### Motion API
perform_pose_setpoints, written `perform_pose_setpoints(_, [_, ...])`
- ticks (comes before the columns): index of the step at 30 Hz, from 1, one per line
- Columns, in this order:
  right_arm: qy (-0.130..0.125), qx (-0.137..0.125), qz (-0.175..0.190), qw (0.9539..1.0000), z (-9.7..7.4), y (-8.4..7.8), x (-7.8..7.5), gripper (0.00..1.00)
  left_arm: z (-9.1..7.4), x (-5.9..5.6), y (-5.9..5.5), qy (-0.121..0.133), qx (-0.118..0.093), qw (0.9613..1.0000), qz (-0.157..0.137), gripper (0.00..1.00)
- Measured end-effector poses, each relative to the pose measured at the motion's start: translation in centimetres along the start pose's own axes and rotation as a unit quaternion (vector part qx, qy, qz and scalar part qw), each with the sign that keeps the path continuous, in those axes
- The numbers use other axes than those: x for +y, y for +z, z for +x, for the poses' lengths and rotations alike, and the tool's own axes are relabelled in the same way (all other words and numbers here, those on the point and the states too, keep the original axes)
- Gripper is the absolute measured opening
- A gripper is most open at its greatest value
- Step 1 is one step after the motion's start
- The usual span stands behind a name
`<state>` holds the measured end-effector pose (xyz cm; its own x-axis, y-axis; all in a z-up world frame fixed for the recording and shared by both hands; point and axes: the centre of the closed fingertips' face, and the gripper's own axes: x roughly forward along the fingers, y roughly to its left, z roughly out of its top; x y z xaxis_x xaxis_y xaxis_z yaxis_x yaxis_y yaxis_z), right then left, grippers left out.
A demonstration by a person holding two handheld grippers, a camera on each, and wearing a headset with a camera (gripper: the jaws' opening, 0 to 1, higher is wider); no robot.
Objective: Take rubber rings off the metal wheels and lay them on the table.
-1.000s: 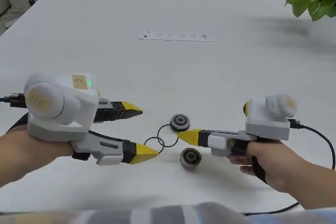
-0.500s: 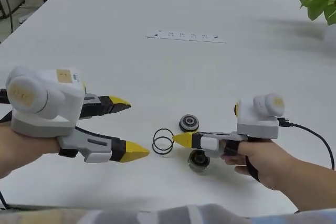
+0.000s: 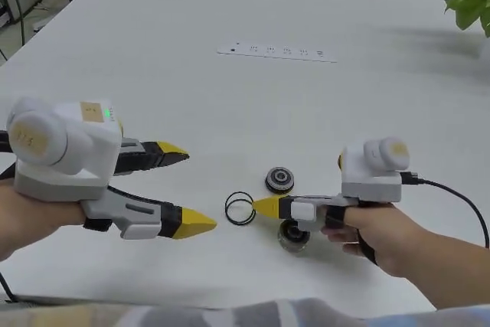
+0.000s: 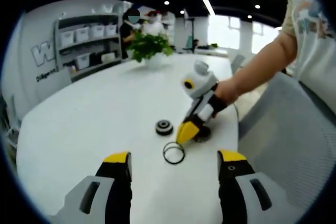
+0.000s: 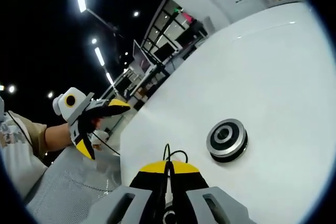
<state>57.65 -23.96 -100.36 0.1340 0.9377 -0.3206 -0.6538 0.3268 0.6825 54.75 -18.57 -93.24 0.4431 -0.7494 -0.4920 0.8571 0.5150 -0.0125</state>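
Left gripper view: large white letter "W" (image 4: pixel 41 53) on grey wall, just left of shelf unit (image 4: pixel 84 45); rest of word cut off. Smaller slanted line of lettering (image 4: pixel 46 73) below "W", left of same shelf unit, too blurred to read. Head view: tan sticker (image 3: pixel 93 110) on top of left hand-held gripper (image 3: pixel 200 189), print too small to read.

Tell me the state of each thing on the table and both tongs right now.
Left tongs: open, holding nothing.
Right tongs: shut, tips at the rings.
Rubber rings: two, off the wheels, flat, overlapping.
Far metal wheel: lying flat, untouched.
Near metal wheel: flat, partly under the right tongs.
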Motion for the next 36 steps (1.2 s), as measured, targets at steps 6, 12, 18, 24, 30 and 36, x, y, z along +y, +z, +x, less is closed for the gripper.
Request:
perform_pose_setpoints(6, [-0.013,0.018,-0.018,0.9996,0.0,-0.2,0.0,0.0,-0.1,0.0,-0.1,0.0,0.002,1.0,-0.001,0.67])
perform_pose_setpoints(12, [-0.025,0.035,-0.037,0.9984,0.0,-0.5,-0.2,0.0,0.0,-0.2,-0.3,-0.003,0.006,1.0,0.0,0.67])
perform_pose_setpoints(18, [-0.039,0.057,-0.073,0.9949,0.0,-0.6,-0.2,0.0,0.0,-0.2,-0.4,-0.005,0.009,0.9999,0.001,0.66])
perform_pose_setpoints(24, [-0.05,0.09,-0.127,0.9866,0.2,-0.9,-0.3,0.06,0.0,-0.2,-0.4,-0.006,0.011,0.9999,0.0,0.66])
perform_pose_setpoints(30, [-0.054,0.107,-0.162,0.9795,0.3,-1.2,-0.1,0.16,0.0,0.0,-0.7,-0.006,0.016,0.9999,0.0,0.66])
perform_pose_setpoints(36, [-0.052,0.102,-0.176,0.9776,-0.1,-0.9,0.4,0.25,0.0,0.1,-0.6,-0.006,0.017,0.9998,0.0,0.66])
